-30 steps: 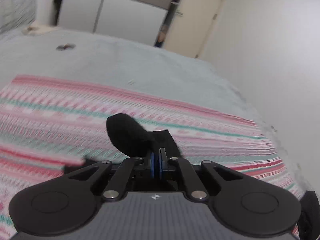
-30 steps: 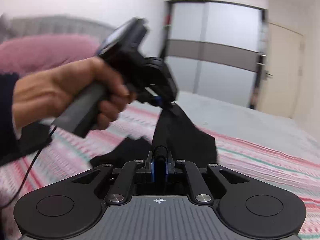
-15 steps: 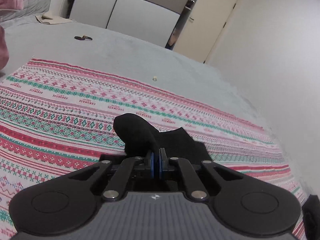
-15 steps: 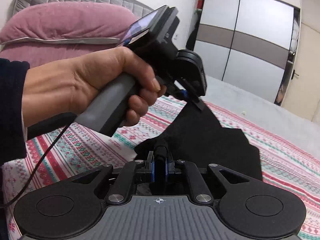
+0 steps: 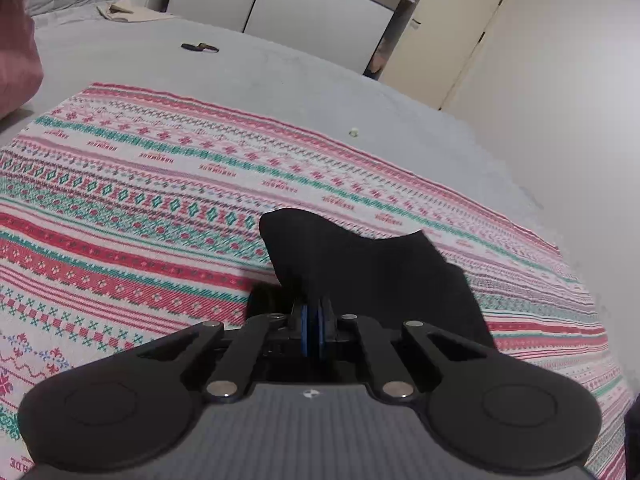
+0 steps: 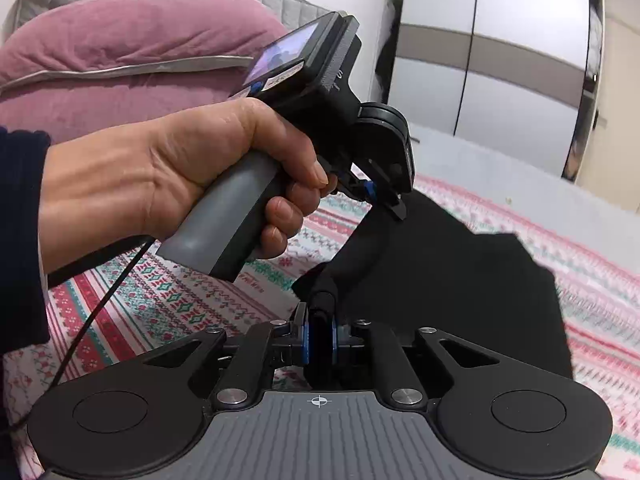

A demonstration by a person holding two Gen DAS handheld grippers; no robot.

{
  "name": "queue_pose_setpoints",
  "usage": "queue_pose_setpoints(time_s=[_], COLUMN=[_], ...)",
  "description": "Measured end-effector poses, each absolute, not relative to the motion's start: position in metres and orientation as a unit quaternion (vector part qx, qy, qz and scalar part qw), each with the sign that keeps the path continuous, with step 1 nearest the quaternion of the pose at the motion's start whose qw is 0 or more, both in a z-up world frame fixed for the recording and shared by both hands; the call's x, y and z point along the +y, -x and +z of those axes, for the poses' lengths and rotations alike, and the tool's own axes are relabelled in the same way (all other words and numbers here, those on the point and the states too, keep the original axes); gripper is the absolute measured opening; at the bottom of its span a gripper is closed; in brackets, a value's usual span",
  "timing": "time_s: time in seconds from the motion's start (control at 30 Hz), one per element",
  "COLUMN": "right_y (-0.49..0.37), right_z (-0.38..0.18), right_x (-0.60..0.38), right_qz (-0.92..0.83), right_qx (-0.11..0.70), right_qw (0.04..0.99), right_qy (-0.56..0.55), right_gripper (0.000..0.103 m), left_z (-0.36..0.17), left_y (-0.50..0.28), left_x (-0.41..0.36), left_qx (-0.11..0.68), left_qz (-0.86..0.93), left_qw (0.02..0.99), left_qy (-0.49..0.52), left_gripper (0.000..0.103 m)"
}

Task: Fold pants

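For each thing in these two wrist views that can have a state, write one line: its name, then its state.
Left gripper: shut on the black pants.
Right gripper: shut on a bunched edge of the pants.
Black pants: pinched at two points, partly lifted, the rest draped on the patterned blanket.
Wardrobe doors: closed.
Room door: closed.
Screen on the left gripper's handle: lit.

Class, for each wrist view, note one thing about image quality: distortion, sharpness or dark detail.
Left wrist view: fisheye bends the patterned blanket stripes; focus sharp. Right wrist view: wardrobe edges bow; black pants lose fold detail; left hand crisp.
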State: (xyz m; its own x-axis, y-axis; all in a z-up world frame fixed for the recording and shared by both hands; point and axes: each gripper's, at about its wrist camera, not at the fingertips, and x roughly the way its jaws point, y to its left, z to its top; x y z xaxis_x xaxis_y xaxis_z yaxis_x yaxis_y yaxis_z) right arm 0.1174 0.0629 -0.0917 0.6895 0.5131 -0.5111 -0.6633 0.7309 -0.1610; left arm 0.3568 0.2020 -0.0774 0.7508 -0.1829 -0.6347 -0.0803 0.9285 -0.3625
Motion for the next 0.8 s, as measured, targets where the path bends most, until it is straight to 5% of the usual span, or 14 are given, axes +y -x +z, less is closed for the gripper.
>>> queue_pose_setpoints(time_s=[0.53,0.67,0.8], right_y=[-0.129,-0.127,-0.122], right_z=[-0.095,-0.095,-0.093], right_x=[0.060,0.058,0.059], right_qz=[0.344,0.361,0.383], right_qx=[0.254,0.259,0.261], right_qw=[0.895,0.888,0.877], right_qy=[0.124,0.118,0.127], right_gripper=[0.024,0.039,0.038], left_z=[-0.075,-0.070,-0.064], left_y=[-0.344,-0.337,-0.326], left_x=[0.210,0.213,0.214], left_qx=[0.359,0.358,0.352], left_qz=[-0.020,-0.015,-0.017], left_qw=[0.909,0.910,0.911], left_qy=[0.211,0.209,0.216], left_gripper=[0.038,0.038,0.038])
